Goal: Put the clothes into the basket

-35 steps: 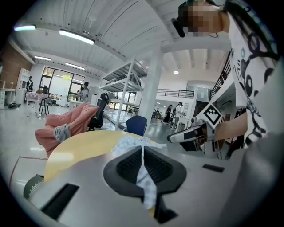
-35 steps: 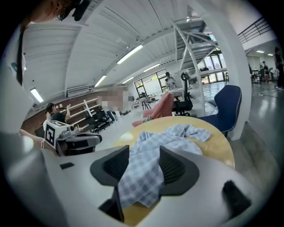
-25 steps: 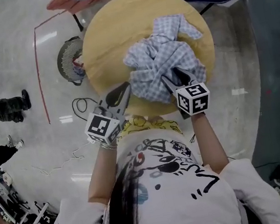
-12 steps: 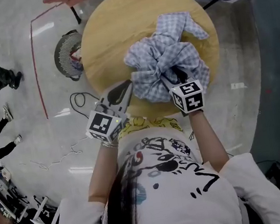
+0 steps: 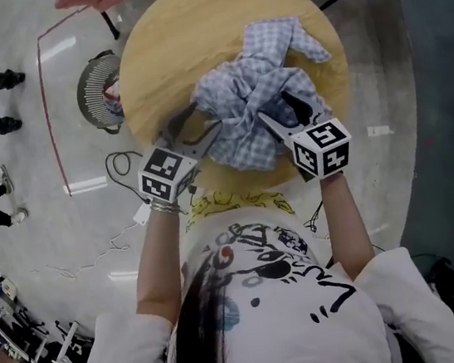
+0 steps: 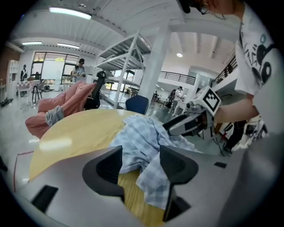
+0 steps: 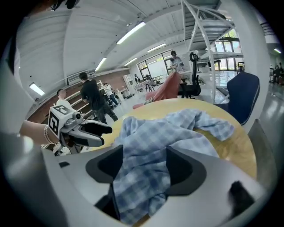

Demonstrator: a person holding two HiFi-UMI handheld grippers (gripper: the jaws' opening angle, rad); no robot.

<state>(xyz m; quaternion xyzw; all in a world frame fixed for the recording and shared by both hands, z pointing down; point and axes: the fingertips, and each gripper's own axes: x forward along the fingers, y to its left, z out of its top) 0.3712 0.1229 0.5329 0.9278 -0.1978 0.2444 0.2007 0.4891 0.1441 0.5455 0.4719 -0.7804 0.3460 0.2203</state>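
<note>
The left gripper (image 5: 196, 130) has just spread its jaws, checked shirt (image 5: 253, 97) between them; the right gripper (image 5: 284, 111) likewise. Shirt lies crumpled on round table (image 5: 163, 51).

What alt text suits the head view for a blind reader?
The left gripper and right gripper, fingers just opened, each straddle a crumpled checked shirt on a round table. A basket stands on the floor beside it.

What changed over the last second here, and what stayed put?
The left gripper moved forward to the checked shirt, and its jaws have just been opening; shirt cloth lies between them, unpinched. On the right gripper the jaws have just been opening wider, astride the shirt. The shirt stays bunched on the table, the basket on the floor.
</note>
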